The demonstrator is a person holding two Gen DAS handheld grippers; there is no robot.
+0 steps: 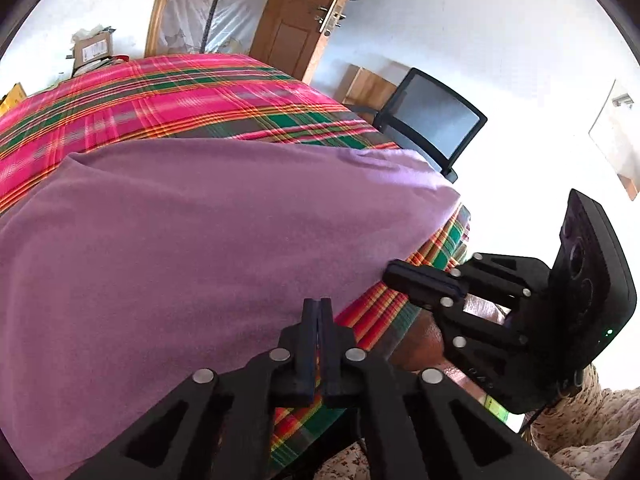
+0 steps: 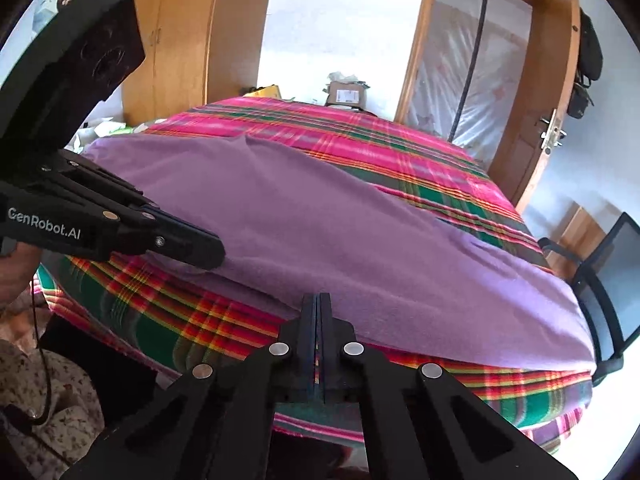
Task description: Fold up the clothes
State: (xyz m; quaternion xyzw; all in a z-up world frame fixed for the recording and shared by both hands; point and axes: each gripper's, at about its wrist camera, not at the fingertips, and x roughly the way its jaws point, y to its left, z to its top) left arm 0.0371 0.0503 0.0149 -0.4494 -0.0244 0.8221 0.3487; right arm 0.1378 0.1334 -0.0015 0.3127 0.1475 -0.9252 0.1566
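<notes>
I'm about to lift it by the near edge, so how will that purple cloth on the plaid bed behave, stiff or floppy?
Probably floppy: the purple cloth follows the plaid cover and shows soft creases. It looks thin, so likely light. It will probably sag between the left gripper and right gripper.

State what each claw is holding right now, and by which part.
Both claws are shut at the near edge of the purple cloth. The left claw and right claw each appear to pinch that edge, though the grip itself cannot be confirmed.
</notes>
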